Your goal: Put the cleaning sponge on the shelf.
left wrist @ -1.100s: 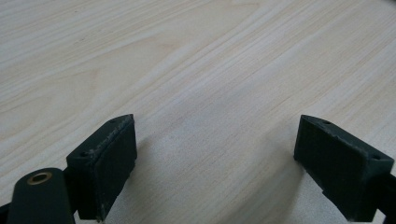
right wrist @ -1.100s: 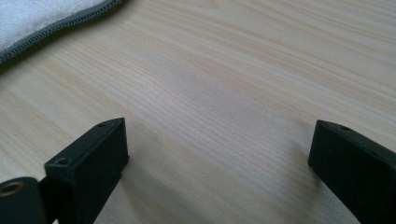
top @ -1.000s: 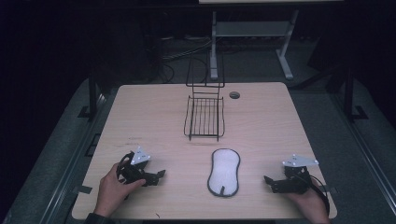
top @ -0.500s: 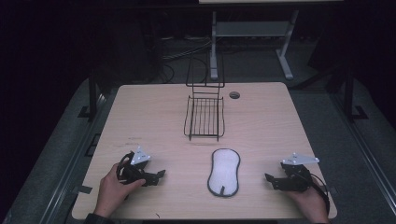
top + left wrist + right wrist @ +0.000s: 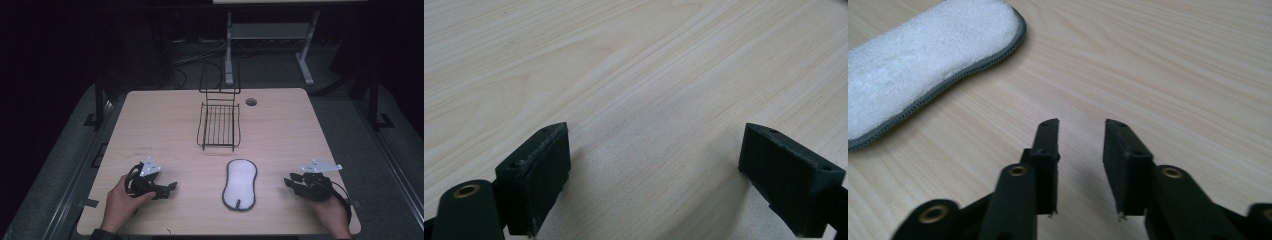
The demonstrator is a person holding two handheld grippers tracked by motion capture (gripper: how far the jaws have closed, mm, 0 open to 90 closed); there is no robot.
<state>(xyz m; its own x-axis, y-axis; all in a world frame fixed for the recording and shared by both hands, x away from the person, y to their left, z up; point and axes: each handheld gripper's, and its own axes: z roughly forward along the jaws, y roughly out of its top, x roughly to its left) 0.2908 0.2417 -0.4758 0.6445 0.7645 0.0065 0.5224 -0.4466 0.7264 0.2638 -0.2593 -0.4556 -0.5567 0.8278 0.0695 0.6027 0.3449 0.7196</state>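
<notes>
I rest both grippers low on the bench (image 5: 165, 125), left gripper (image 5: 169, 187) with fingers spread wide, right gripper (image 5: 292, 181) with fingers narrowly parted and empty, flanking the white pad (image 5: 239, 183) lying flat between them, near the wire rack (image 5: 219, 125)

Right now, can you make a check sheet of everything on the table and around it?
Surface: pale wooden table, bare grain, a round hole near its far edge.
Job's things: white oval fluffy pad with grey edging lying flat at the near middle; black wire rack beyond it, apart from it.
Clutter: nothing seen.
Grippers: left gripper low over bare wood, fingers wide apart, empty; right gripper beside the pad, not touching it, fingers with a narrow gap, empty.
Cables: black cable looping by the right hand; more on the floor behind.
Surroundings: dark room, grey metal stand behind the table.
</notes>
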